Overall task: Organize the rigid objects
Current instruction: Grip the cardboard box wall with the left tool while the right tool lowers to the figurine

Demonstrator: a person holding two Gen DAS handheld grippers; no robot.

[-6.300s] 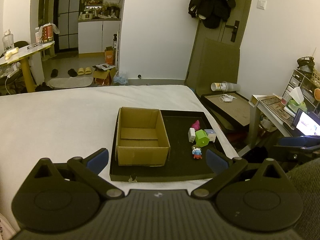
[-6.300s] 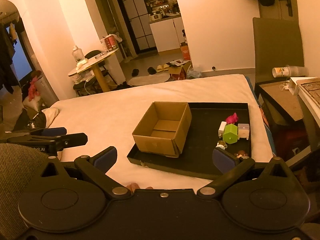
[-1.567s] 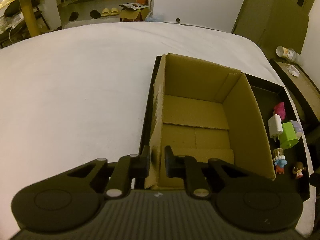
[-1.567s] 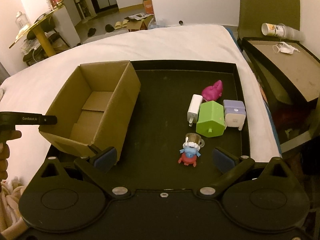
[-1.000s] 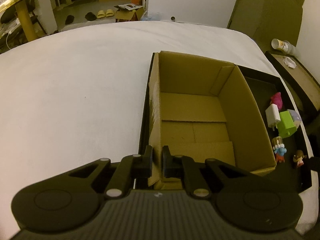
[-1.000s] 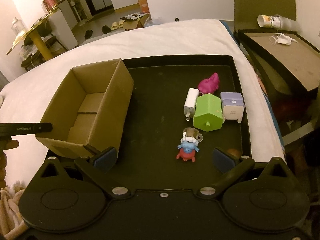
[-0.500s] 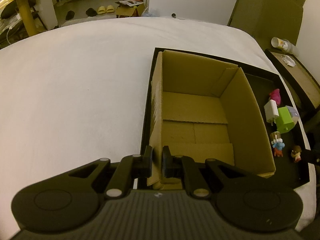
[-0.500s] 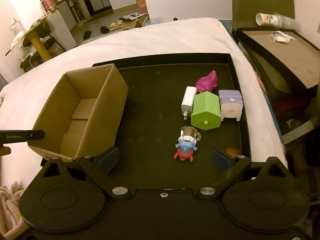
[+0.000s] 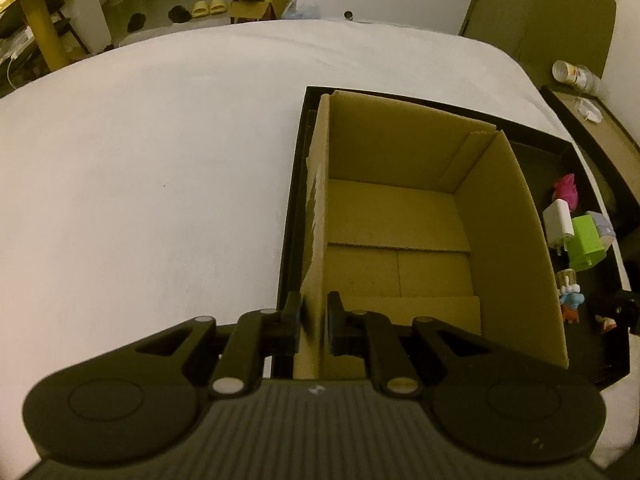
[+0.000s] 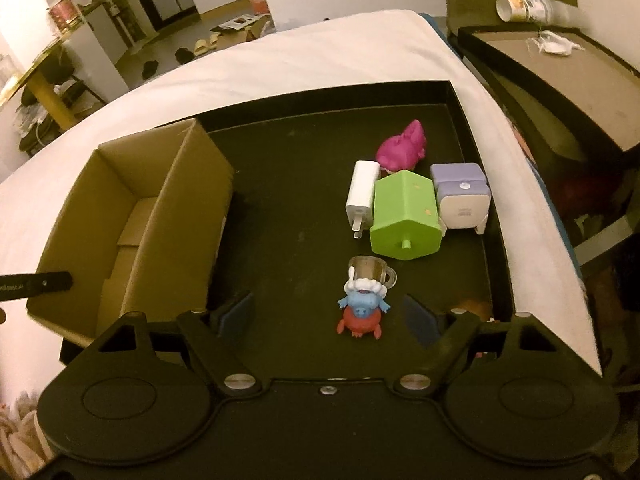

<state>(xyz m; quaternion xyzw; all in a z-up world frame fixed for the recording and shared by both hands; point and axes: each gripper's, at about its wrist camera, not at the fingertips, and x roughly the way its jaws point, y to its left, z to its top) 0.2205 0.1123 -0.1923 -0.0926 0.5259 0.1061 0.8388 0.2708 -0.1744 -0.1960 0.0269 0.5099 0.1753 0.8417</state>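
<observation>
White bed cover (image 9: 160, 184) seen left of left gripper (image 9: 314, 320). Left gripper clamped shut on near left wall of open cardboard box (image 9: 400, 248); box set at left end of black tray (image 10: 304, 216).

Right gripper (image 10: 330, 316) poised over tray, jaws closing, not pressed on anything. Small blue-and-red figurine (image 10: 362, 308) stood between pads, untouched. Just beyond it: white charger (image 10: 360, 196), green house-shaped block (image 10: 404, 216), pink toy (image 10: 402, 146), lilac-and-white box (image 10: 462, 196), clustered together.

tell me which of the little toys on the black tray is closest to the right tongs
The blue and red figurine, standing in front of the closing right tongs. The green house, white charger and pink toy sit farther back.
</observation>
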